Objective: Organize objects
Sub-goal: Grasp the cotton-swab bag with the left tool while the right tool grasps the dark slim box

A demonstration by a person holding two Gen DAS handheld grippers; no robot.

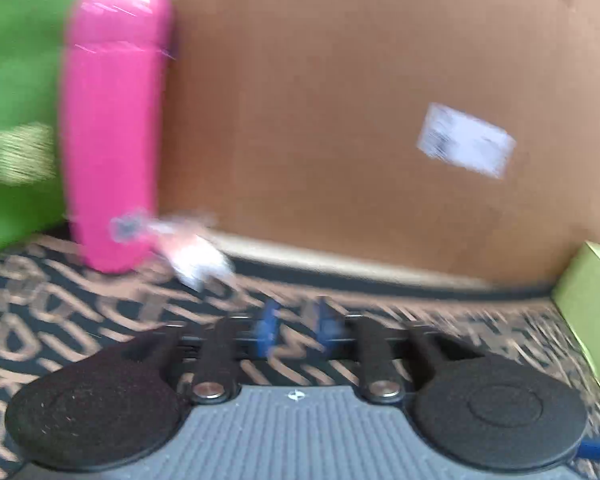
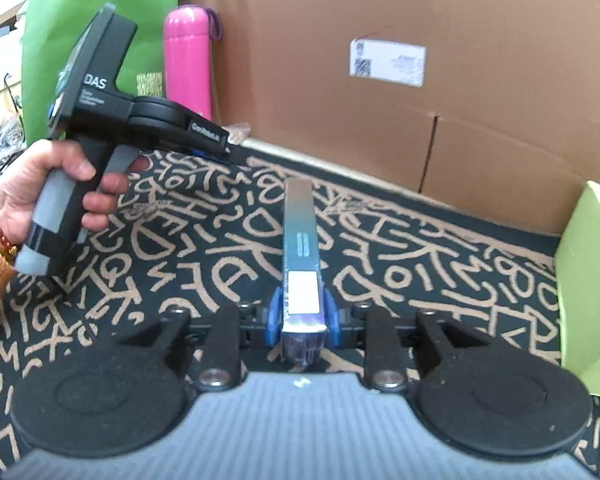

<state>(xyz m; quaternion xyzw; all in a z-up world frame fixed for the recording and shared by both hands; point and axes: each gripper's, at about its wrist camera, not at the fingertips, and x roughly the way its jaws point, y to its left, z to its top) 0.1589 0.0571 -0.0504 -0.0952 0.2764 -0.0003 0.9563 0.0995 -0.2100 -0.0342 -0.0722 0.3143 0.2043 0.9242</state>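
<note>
My right gripper (image 2: 302, 316) is shut on a long slim blue box (image 2: 300, 236) that points forward over the patterned mat. A pink bottle (image 2: 188, 56) stands upright at the back left against the cardboard box; it also shows in the blurred left wrist view (image 1: 112, 120), with a crumpled white wrapper (image 1: 198, 256) at its base. My left gripper (image 1: 298, 328) has its blue fingertips a small gap apart with nothing between them. It also shows in the right wrist view (image 2: 212, 148), held by a hand at the left, pointing toward the bottle.
A large cardboard box (image 2: 380, 80) with a white label walls off the back. A green bag (image 2: 100, 20) stands behind the bottle at left. A light green box (image 2: 592, 272) sits at the right edge. The black-and-tan patterned mat (image 2: 220, 232) covers the surface.
</note>
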